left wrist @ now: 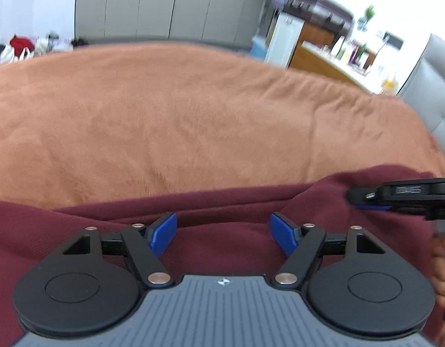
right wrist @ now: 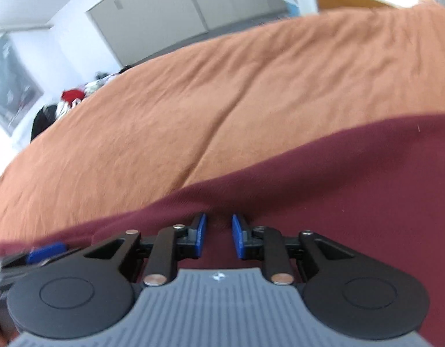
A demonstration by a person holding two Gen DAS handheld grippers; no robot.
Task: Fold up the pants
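Note:
Maroon pants (left wrist: 222,240) lie along the near edge of a bed covered with an orange blanket (left wrist: 179,115). My left gripper (left wrist: 223,232) is wide open just above the maroon cloth, holding nothing. The right gripper shows at the right edge of the left wrist view (left wrist: 367,202), low over the pants. In the right wrist view the pants (right wrist: 338,179) fill the lower right, and my right gripper (right wrist: 219,235) hovers over them with its blue pads a narrow gap apart, nothing clearly pinched. The left gripper's blue pad (right wrist: 46,251) shows at lower left.
The orange blanket (right wrist: 222,86) stretches ahead of both grippers. Grey wardrobe doors (left wrist: 164,3) stand behind the bed. A pile of clothes (left wrist: 22,44) lies at far left. A wooden counter with bottles (left wrist: 338,55) and a grey headboard (left wrist: 430,86) are at right.

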